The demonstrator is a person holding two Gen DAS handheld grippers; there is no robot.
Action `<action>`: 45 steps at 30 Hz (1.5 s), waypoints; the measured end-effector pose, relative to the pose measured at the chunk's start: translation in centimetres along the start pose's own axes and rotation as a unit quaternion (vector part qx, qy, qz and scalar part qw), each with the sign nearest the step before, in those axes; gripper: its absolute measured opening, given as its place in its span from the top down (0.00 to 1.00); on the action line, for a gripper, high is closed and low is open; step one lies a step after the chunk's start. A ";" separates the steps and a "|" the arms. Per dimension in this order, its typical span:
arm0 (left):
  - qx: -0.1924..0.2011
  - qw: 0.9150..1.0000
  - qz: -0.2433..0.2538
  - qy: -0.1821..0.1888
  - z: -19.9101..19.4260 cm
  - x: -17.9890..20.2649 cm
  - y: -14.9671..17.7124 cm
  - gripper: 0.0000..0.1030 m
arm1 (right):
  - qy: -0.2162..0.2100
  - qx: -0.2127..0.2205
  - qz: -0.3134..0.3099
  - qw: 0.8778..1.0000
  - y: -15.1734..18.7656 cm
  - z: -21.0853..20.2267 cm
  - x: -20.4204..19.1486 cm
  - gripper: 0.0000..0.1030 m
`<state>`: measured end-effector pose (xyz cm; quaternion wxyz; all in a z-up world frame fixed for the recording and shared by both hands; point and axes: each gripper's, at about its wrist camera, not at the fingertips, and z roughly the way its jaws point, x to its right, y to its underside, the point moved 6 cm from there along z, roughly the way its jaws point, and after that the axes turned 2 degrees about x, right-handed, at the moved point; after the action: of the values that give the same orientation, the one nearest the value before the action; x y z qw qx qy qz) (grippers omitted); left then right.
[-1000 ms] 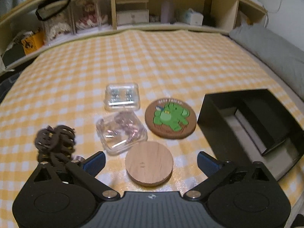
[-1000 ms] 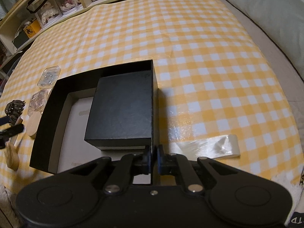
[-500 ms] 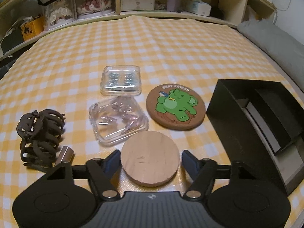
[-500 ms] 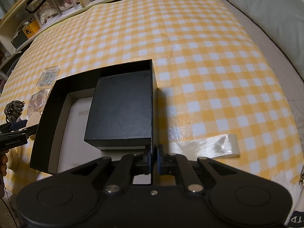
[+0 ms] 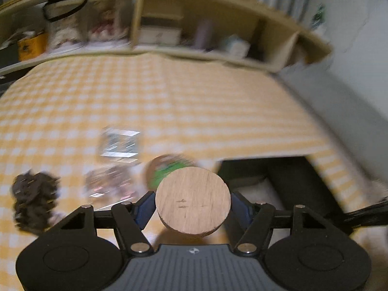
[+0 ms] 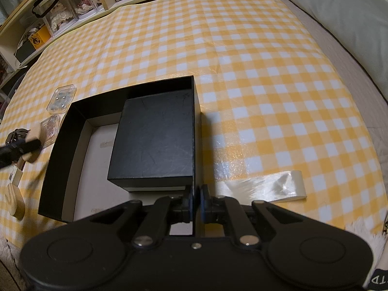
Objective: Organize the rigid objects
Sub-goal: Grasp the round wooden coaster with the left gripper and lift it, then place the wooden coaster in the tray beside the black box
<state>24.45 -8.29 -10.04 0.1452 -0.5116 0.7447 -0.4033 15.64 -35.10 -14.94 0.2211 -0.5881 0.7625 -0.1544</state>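
My left gripper (image 5: 192,205) is shut on a round wooden disc (image 5: 192,202) and holds it lifted above the yellow checked cloth; the view is blurred. Behind it lie a green cartoon coaster (image 5: 169,169), two clear plastic cases (image 5: 120,143) (image 5: 109,185) and a brown hair claw (image 5: 34,200). My right gripper (image 6: 196,202) is shut on the right wall of an open black box (image 6: 60,145), which also shows in the left wrist view (image 5: 242,167). A smaller black box (image 6: 155,140) sits inside it.
A strip of clear tape (image 6: 266,186) lies right of the box. A grey pillow (image 6: 339,12) is at the far right. Shelves with boxes and figures (image 5: 157,34) run along the back. A wooden piece (image 6: 14,201) lies at the cloth's left edge.
My left gripper closed on the wooden disc and lifted it off the cloth, moving right toward the black box. My right gripper has stayed clamped on the box wall.
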 end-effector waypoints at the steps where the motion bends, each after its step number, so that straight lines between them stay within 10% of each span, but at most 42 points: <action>1: 0.003 1.000 0.004 0.018 -0.3 1.2 -0.2 0.34 | 0.000 0.000 0.000 1.000 0.0 0.0 0.0 0.94; 10: -0.051 0.993 0.055 0.096 0.4 9.1 2.1 0.34 | 0.000 0.000 0.000 1.000 0.0 0.0 0.0 0.94; 45: -0.138 0.968 -0.005 0.210 3.5 13.6 6.2 0.20 | -0.002 0.001 0.008 1.000 0.1 0.0 0.1 0.94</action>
<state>16.77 -20.85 -14.18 -0.0881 -0.4343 0.8044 -0.3956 15.55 -35.15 -15.03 0.2249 -0.5820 0.7665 -0.1520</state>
